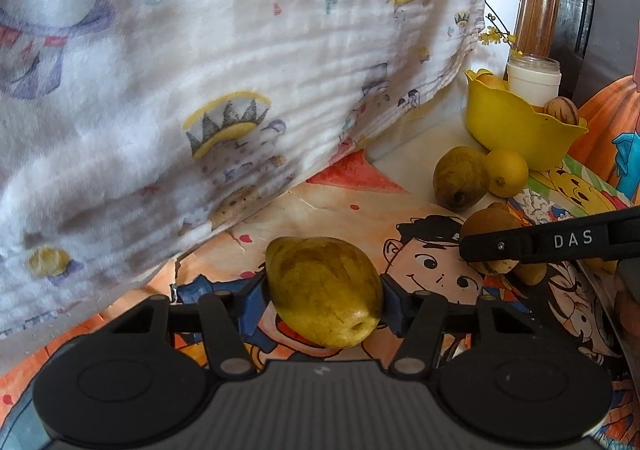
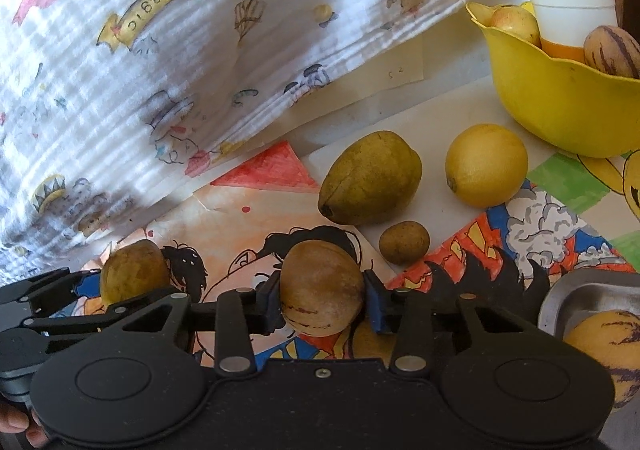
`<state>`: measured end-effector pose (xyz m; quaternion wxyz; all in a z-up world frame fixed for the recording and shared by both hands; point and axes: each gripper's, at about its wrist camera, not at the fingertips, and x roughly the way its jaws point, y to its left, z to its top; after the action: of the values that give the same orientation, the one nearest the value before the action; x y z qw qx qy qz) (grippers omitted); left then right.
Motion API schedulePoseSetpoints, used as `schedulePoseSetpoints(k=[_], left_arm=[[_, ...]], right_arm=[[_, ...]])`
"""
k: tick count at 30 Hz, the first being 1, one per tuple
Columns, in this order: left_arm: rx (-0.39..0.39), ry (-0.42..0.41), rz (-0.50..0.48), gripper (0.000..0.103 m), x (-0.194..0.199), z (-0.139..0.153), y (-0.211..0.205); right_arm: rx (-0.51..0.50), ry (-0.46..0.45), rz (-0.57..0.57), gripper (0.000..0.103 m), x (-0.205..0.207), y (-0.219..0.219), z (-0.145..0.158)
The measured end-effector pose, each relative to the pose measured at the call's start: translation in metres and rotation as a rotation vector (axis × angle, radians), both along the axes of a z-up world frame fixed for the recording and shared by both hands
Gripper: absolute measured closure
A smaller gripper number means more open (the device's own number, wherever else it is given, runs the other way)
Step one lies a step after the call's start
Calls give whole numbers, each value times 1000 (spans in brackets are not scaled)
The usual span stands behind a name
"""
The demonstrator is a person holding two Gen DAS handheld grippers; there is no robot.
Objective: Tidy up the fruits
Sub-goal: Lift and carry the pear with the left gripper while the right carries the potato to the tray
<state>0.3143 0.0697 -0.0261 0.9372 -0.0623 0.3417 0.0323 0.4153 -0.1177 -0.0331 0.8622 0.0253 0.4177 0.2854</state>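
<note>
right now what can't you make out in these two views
- Bowl contents: right wrist view, the rim hides all but two fruit tops.
- Tray: right wrist view, cut off by the edge and gripper body.
- Brown fruit: left wrist view, a right gripper finger crosses it.
- What lies under the cloth: hidden in both views.

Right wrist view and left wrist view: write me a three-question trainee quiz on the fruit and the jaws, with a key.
1. True or false: the left gripper has its jaws closed on a green-yellow pear.
2. Which fruit sits between the right gripper's jaws? A) the lemon B) a brown round fruit C) the small brown fruit
3. Fill in: the striped fruit at top right lies in the yellow ____.

Key: 1 true; 2 B; 3 bowl.
</note>
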Motion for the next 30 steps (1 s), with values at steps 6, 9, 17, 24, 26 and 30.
schedulePoseSetpoints(k=[6,9,17,24,26,30], left_arm=[[-17,-7,-4,41,-3,4,0],[-18,-28,-6,41,-8,9,-2],[-7,-73,-28,41,-24,32,-13],[-17,-108,-76,41,-41,56,-34],[-18,-117,-92,41,-46,63,-42],[-25,-138,-125,41,-56,76,-62]], right_arm=[[42,5,-10,61,-3,-5,3],[75,3,-14,61,-7,-9,7],[152,-26,-28,61,-27,-30,34],[195,-37,-57,61,-50,-61,59],[195,-56,-67,61,-59,-71,66],[204,-84,-93,61,-76,-98,79]])
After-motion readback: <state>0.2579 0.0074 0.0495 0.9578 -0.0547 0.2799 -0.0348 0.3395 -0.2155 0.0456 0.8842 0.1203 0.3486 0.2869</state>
